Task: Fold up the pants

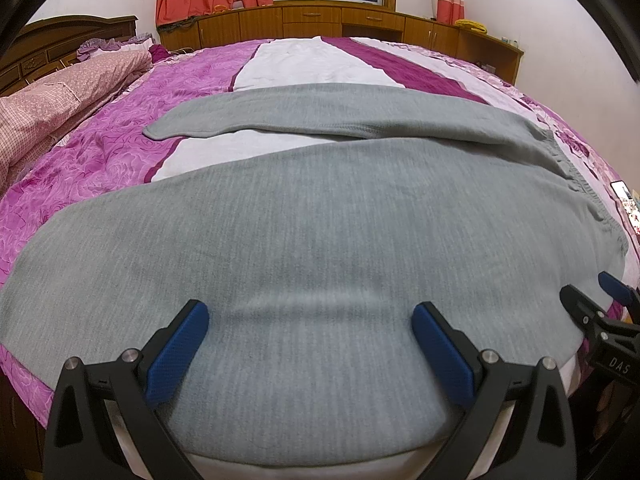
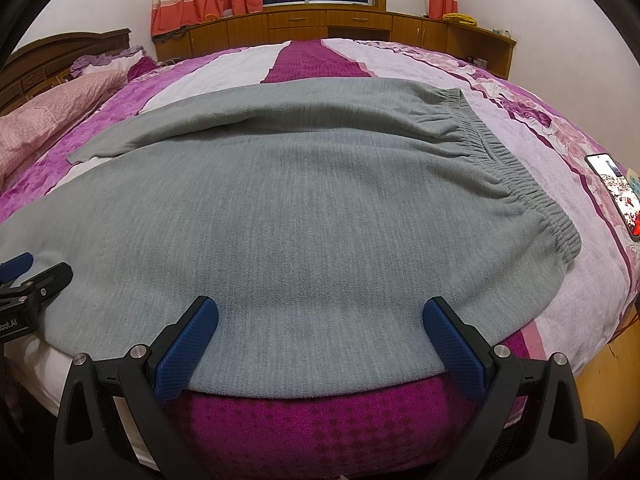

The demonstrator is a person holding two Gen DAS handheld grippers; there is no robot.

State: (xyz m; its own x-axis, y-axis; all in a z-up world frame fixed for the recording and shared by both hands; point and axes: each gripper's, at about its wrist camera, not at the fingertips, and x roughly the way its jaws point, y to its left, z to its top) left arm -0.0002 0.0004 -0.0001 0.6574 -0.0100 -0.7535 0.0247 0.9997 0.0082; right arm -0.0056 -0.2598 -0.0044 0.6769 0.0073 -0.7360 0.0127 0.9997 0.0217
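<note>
Grey knit pants (image 1: 312, 216) lie spread flat on the bed, waistband (image 2: 516, 168) to the right, legs running left. The near leg reaches the bed's front edge; the far leg (image 1: 256, 116) lies apart from it, with a wedge of bedspread between them. My left gripper (image 1: 310, 316) is open, its blue pads (image 1: 180, 352) straddling the near leg at its front edge. My right gripper (image 2: 320, 312) is open too, over the near edge of the seat area of the pants (image 2: 304, 232). Each gripper shows at the side of the other's view: the right one (image 1: 596, 300), the left one (image 2: 36, 276).
The bed has a purple and white flowered bedspread (image 1: 104, 152). A pink quilt (image 1: 44, 108) and pillows are piled at the left by the wooden headboard. A lit phone (image 2: 618, 196) lies on the bed right of the waistband. Wooden cabinets (image 1: 312, 20) and a curtained window stand behind.
</note>
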